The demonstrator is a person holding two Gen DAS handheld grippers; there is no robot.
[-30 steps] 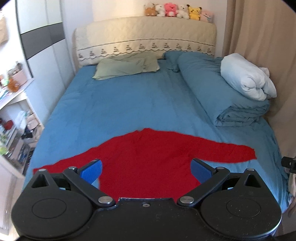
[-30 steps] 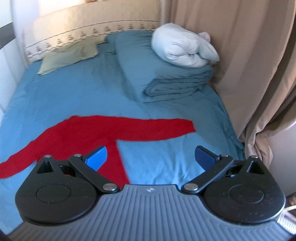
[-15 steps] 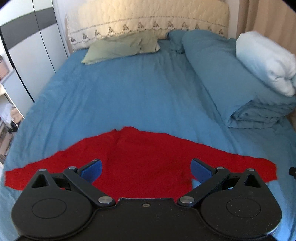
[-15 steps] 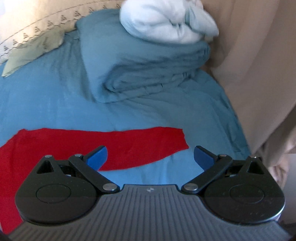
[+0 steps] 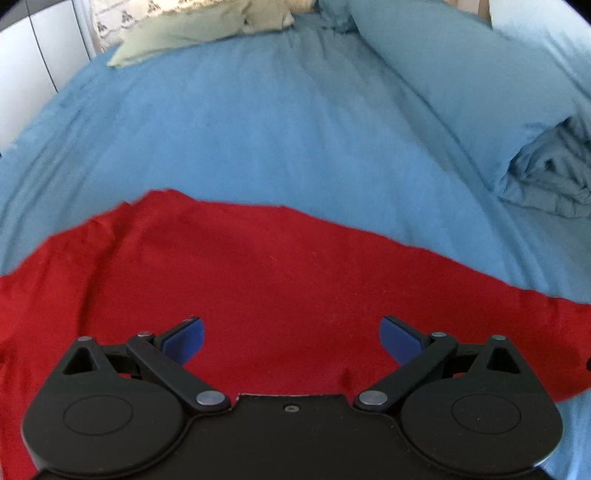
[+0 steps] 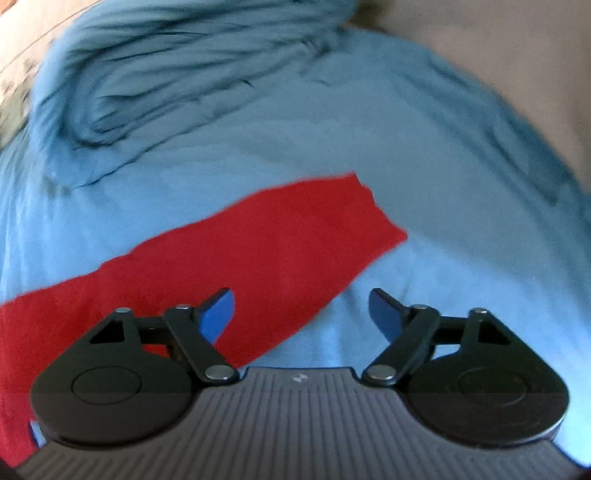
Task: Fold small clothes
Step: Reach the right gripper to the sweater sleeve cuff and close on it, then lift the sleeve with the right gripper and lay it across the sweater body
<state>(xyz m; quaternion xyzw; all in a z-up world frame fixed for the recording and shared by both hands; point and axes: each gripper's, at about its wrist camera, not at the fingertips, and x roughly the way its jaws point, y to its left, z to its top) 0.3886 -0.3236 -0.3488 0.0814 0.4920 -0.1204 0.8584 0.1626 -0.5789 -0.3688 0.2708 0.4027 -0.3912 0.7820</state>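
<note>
A red long-sleeved top (image 5: 266, 280) lies spread flat on the blue bed sheet (image 5: 258, 129). My left gripper (image 5: 291, 338) is open and empty, low over the middle of the top's body. In the right wrist view the top's right sleeve (image 6: 258, 251) runs from the lower left to its cuff end near the centre. My right gripper (image 6: 301, 308) is open and empty, close above the sleeve's lower edge near the cuff. The right wrist view is blurred.
A folded blue duvet (image 5: 480, 92) lies along the right side of the bed and also shows in the right wrist view (image 6: 166, 74). A green pillow (image 5: 199, 29) lies at the head. A beige curtain (image 6: 498, 55) hangs on the right.
Both grippers have moved forward and down toward the bed. The left one now hovers over the top's body, the right one over the right sleeve end. Both stay open.
</note>
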